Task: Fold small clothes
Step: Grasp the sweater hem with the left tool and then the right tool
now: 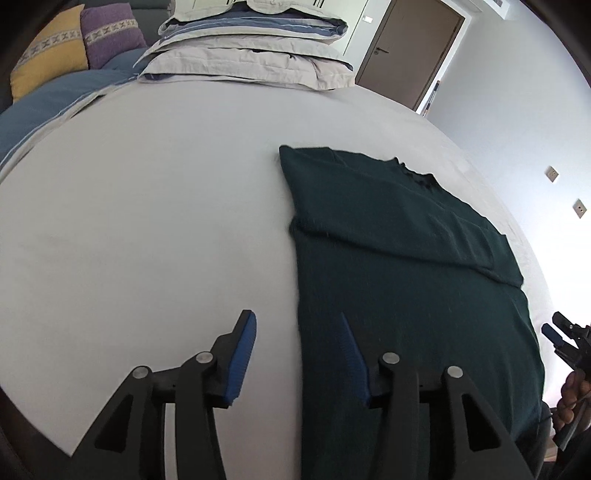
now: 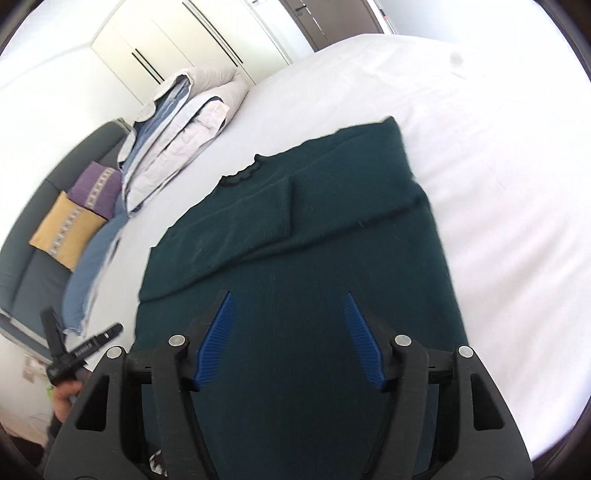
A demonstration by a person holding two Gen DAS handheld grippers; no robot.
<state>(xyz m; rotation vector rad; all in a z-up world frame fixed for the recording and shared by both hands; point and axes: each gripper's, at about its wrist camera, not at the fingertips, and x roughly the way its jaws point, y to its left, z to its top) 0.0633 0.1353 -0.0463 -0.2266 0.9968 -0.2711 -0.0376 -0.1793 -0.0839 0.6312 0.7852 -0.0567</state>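
A dark green knit sweater (image 1: 399, 258) lies flat on the white bed sheet (image 1: 147, 221), its sleeves folded in across the body and its collar at the far end. It also shows in the right wrist view (image 2: 314, 258). My left gripper (image 1: 297, 321) is open and empty, hovering over the sweater's left near edge. My right gripper (image 2: 288, 299) is open and empty above the sweater's lower body. The right gripper shows at the right edge of the left wrist view (image 1: 561, 336). The left gripper shows at the left in the right wrist view (image 2: 77, 332).
A stack of folded duvets and pillows (image 1: 251, 48) sits at the far end of the bed. A yellow cushion (image 1: 48, 66) and a purple cushion (image 1: 110, 33) lie on a dark sofa to the left. A brown door (image 1: 410, 48) and white wall stand beyond.
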